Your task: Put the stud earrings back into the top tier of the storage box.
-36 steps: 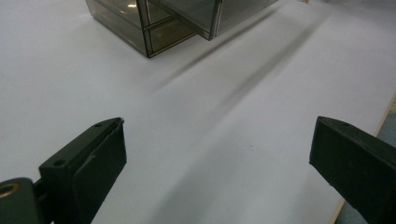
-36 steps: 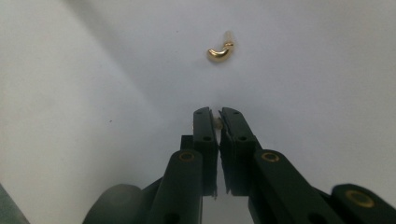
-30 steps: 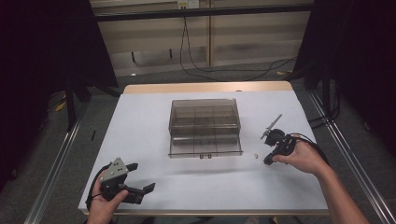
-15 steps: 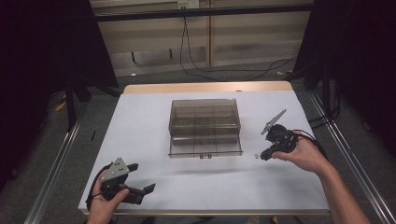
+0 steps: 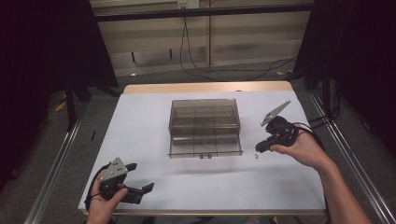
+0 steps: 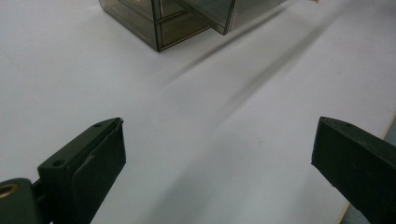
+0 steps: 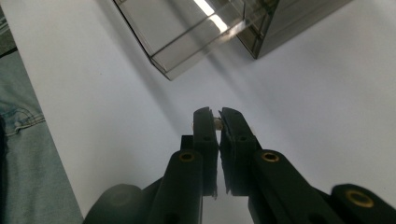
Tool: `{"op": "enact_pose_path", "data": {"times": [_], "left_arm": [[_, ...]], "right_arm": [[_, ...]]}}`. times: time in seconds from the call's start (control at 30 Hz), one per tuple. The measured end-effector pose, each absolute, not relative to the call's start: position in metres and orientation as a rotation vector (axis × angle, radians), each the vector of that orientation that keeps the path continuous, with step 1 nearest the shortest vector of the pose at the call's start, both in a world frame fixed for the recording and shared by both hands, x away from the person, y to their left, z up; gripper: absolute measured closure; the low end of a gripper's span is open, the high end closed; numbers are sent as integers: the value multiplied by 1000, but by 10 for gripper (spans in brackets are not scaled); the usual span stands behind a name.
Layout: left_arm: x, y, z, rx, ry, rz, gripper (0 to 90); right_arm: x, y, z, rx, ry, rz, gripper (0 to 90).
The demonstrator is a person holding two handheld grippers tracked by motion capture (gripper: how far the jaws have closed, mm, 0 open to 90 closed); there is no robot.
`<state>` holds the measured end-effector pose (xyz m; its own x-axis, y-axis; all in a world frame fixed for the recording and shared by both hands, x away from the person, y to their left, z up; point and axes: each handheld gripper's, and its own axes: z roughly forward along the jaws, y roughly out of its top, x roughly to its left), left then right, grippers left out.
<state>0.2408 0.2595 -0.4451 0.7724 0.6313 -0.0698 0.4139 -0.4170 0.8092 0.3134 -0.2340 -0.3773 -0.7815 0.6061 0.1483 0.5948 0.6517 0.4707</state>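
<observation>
- Tabletop (image 5: 140, 121): white and rectangular, with a pale wooden strip along the far edge.
- Compartment box (image 5: 204, 122): smoky see-through plastic, divided into small cells. Set at the middle of the tabletop, slightly nearer the far edge. Clear flat part projecting from its near side, flap or drawer not told apart.
- Right claw (image 5: 259, 147): held in the right hand (image 5: 303, 149) near the right edge, just off the box's near right corner. Tilted down toward the tabletop, grey three-cornered plate up and to the rear. Clenched, jaws all but meeting in the right gripper view.
- Small pale piece (image 5: 256, 156): seen from above as a speck on the white surface, just under the right claw's tips and near the box's near right corner. In the right gripper view, a pale bit (image 7: 216, 122) right at the tips. Pinched or merely lying beyond them: cannot tell.
- Left claw (image 5: 141, 176): held in the left hand (image 5: 105, 203) at the near left corner of the tabletop, well apart from the box. Released, jaws spread wide, bare white surface between them. Pointed toward the box in the left gripper view.
- Blue denim (image 7: 23, 140): beyond the tabletop's near edge, in the right gripper view.
</observation>
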Motion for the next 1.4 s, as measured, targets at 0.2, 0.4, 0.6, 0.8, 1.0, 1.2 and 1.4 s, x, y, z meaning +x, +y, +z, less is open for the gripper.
{"op": "enact_pose_path", "data": {"times": [0.2, 0.4, 0.6, 0.8, 1.0, 1.2, 1.4], "left_arm": [[241, 260, -445, 2068, 785, 318, 31], [241, 259, -445, 2071, 780, 310, 31], [238, 258, -444, 2068, 782, 314, 32], [236, 255, -444, 2076, 759, 305, 31], [236, 256, -444, 2070, 761, 307, 31], [237, 256, -444, 2080, 757, 311, 31], [236, 255, -443, 2088, 742, 309, 31]], "right_arm": [[312, -229, -368, 986, 2834, 817, 857], [311, -226, -354, 956, 2818, 864, 858], [314, -221, -348, 920, 2820, 872, 858], [318, -211, -340, 881, 2816, 901, 858], [322, -196, -335, 840, 2825, 917, 859], [329, -177, -335, 790, 2864, 888, 858], [336, -154, -335, 735, 2888, 858, 858]]}}
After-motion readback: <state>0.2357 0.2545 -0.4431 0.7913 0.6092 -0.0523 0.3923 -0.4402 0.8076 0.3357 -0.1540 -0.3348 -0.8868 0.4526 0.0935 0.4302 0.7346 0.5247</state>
